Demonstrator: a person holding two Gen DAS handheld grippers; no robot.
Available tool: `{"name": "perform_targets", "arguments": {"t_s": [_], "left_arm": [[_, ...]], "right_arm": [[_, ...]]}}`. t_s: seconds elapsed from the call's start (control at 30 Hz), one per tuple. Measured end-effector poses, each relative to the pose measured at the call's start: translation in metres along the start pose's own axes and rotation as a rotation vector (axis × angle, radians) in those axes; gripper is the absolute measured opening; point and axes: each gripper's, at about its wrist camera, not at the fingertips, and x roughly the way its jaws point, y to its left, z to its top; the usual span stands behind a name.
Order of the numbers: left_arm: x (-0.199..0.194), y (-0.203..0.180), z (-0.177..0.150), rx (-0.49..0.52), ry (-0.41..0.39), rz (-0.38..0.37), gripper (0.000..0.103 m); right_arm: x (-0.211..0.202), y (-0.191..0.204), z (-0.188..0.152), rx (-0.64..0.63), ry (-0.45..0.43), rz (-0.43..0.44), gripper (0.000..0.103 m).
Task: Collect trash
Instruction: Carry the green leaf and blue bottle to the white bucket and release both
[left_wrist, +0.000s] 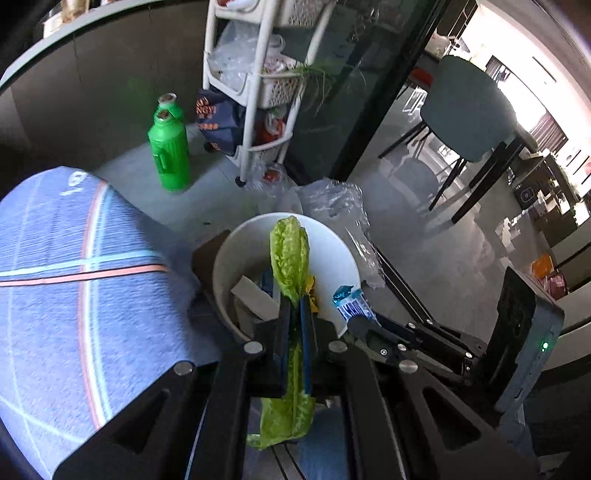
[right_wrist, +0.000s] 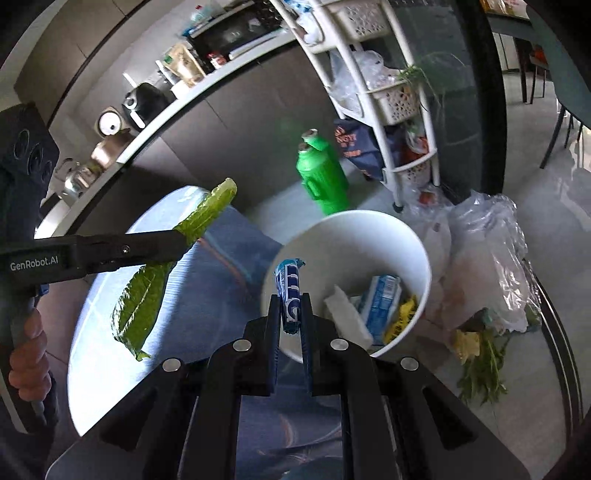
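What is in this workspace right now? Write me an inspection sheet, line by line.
Surface: round table under a blue patterned cloth.
Job's things: white bin holding a white block, a blue-and-white packet and a yellow wrapper; lettuce leaf and blue wrapper, each in a gripper.
Clutter: clear plastic bags and loose greens beside the bin.
Grippers: left gripper shut on the lettuce leaf, over the bin; right gripper shut on the blue wrapper at the bin's rim.
Cables: nothing seen.
Surroundings: green bottles on the floor, white trolley with bags, chair, counter with appliances.
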Motion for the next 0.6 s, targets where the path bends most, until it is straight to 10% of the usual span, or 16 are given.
{"name": "perform_targets", "arguments": {"t_s": [0.33,0.37,0.43,0.6], "left_arm": [[0.059,-0.004,0.017,0.03,0.073,-0.015,0.01],[0.063,-0.004,0.018,0.036,0.076,-0.015,0.014],[0.064,-0.003,0.019,0.041,0.073,-0.004,0.06],[0.05,0.006,0.024,0.012,0.008,0.021,0.083]], "right_arm": [[0.041,-0.025,0.005,-0.035,0.044,-0.061,0.014],[0.044,-0.026,0.006,-0.038,0.044,-0.065,0.015],[0.046,-0.029,0.007,-0.045,0.037,-0.069,0.032],[0.041,-0.027,0.006,-0.09,-0.007,-0.065,0.058]]}}
